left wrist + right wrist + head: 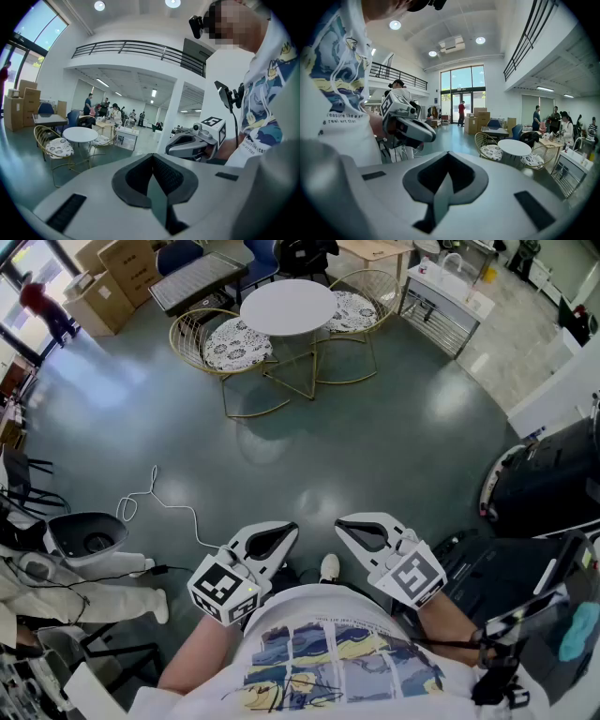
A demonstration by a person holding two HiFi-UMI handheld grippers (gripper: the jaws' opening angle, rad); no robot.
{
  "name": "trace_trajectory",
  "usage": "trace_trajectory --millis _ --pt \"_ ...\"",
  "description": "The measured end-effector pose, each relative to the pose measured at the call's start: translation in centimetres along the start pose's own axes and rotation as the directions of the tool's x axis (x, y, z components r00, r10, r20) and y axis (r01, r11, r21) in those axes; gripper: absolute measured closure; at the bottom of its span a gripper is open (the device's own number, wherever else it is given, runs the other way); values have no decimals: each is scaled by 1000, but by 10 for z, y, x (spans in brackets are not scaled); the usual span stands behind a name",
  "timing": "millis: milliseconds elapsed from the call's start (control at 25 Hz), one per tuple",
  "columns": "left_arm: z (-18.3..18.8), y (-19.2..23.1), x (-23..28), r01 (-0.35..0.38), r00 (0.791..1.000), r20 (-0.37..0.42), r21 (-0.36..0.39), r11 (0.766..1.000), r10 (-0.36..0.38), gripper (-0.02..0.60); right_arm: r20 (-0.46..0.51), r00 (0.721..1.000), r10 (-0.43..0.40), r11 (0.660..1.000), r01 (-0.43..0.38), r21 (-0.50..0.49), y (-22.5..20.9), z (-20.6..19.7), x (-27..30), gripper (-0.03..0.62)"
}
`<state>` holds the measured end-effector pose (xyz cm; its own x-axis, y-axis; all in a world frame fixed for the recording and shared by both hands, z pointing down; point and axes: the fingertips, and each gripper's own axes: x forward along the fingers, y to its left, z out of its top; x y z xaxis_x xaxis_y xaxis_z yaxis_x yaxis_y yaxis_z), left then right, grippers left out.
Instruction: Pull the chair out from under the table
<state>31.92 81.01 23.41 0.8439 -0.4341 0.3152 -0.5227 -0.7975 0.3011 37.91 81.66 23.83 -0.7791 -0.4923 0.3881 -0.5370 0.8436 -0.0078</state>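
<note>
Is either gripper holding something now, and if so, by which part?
Nothing is held. The left gripper and the right gripper both have their jaws closed together on nothing, far from the round table.

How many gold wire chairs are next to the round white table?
2. The left gold chair sits at one side of the round white table, the right gold chair at the other. None seems hidden behind the table.

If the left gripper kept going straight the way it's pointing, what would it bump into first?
Probably only the green floor: the left gripper tilts slightly down and aims right of the table and chairs. Depth is hard to judge.
</note>
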Motion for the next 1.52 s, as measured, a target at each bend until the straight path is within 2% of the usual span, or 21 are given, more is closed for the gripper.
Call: trace_trajectory --millis 360,640,880,1000,1080,1160,1400,1520 --pt "4 0 6 -24 1000 7 -10 1000 25 571 5 1000 -7 1000 6 15 -9 -6 -13 585" --pt "13 59 -2 -60 998 4 -15 998 60 571 -1 1000 10 999 -10 38 -34 3 37 585" --pt "-11 66 14 -111 993 27 -35 993 112 571 25 999 37 999 -38 27 -48 -23 40 582" --pt "-19 106 25 -127 990 51 -32 991 128 571 31 999 28 999 -29 20 -70 -29 76 565" --pt "-9 143 27 -126 990 59 -31 992 127 569 47 999 16 1000 -17 25 -88 -16 106 515" --pt "5 181 26 -127 989 74 -30 991 129 569 60 998 5 1000 -6 15 -108 0 138 496" --pt "25 293 6 -125 988 95 -9 992 125 569 66 998 -12 999 14 -31 -147 45 241 487" --pt "31 351 -10 -146 984 95 -22 989 147 567 69 998 -15 999 17 -38 -159 65 288 487"
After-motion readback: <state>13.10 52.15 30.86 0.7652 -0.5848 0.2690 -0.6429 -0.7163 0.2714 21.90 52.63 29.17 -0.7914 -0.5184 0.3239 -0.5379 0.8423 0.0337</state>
